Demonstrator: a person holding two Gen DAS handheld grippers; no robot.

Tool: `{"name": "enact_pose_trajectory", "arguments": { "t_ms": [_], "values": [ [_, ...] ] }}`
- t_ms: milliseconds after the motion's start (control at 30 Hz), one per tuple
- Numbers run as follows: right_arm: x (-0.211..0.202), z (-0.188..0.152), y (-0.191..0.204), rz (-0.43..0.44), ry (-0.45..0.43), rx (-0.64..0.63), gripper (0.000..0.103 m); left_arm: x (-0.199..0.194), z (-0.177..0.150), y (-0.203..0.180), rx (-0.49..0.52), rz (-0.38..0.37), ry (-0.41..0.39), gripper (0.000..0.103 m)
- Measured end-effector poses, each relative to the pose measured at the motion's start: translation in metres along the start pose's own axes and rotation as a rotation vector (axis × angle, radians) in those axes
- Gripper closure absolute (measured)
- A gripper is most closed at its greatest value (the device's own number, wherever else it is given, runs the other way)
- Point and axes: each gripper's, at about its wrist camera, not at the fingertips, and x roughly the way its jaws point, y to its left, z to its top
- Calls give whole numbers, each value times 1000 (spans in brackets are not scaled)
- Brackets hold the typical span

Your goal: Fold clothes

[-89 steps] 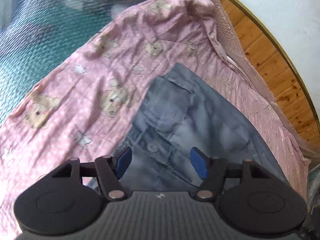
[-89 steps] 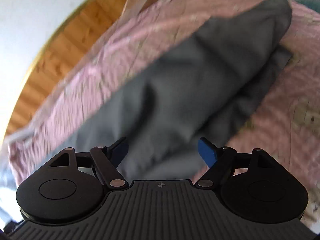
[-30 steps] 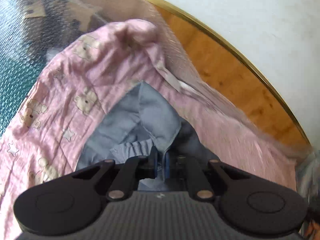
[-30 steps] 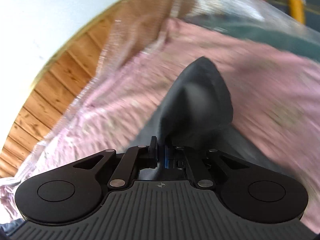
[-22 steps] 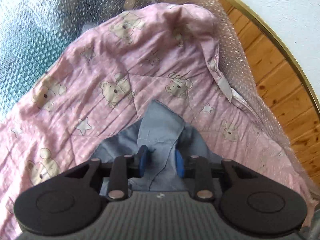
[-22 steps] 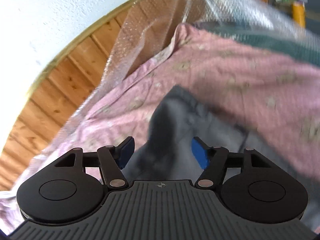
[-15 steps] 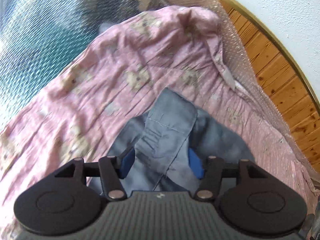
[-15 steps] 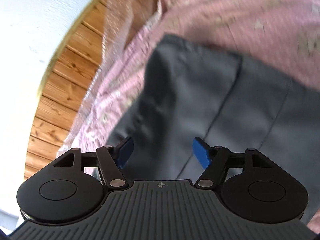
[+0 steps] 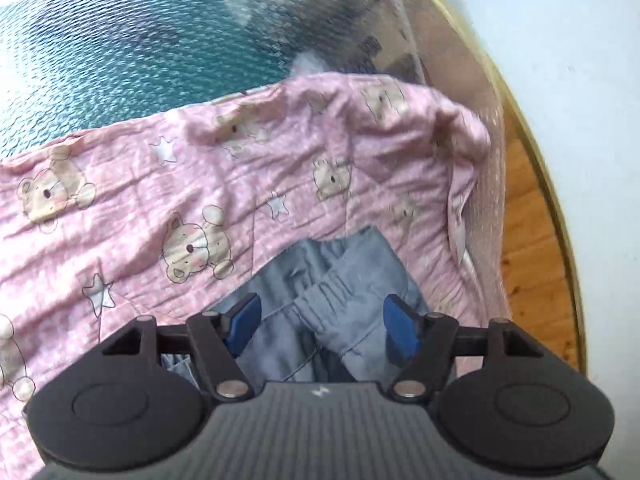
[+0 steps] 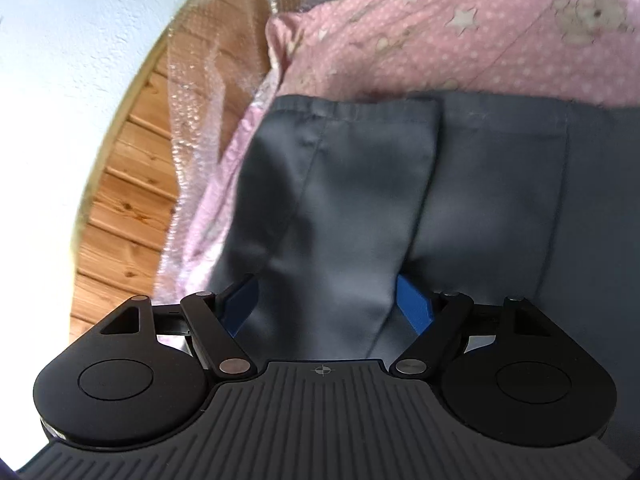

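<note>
The left tool [image 9: 320, 322] is spread wide and grips nothing, above the gathered elastic waistband of the grey trousers [image 9: 340, 280]. The right tool [image 10: 326, 306] gapes equally over the hemmed legs, lying flat side by side. The trousers rest on a pink bear-print blanket [image 9: 200, 184] near bubble wrap [image 10: 192, 120].
</note>
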Motion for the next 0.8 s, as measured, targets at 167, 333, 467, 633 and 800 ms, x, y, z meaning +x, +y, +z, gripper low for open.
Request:
{"name": "enact_pose_trajectory", "arguments": {
  "t_ms": [167, 333, 467, 633, 800],
  "values": [
    [18, -8, 12, -17, 143, -89, 102, -15, -19, -12, 132, -7, 71, 35],
    [-55, 19, 87, 101, 39, -122, 103, -21, -73, -11, 201, -50, 190, 35],
    [-172, 47, 129, 149, -128, -141, 103, -17, -105, -1, 227, -53, 233, 33],
    [-190, 50, 88, -64, -60, -12, 103, 6, -121, -2, 210, -16, 253, 32],
    [-205, 30, 103, -53, -62, -54, 103, 28, -136, -3, 194, 22, 274, 24]
  ]
}}
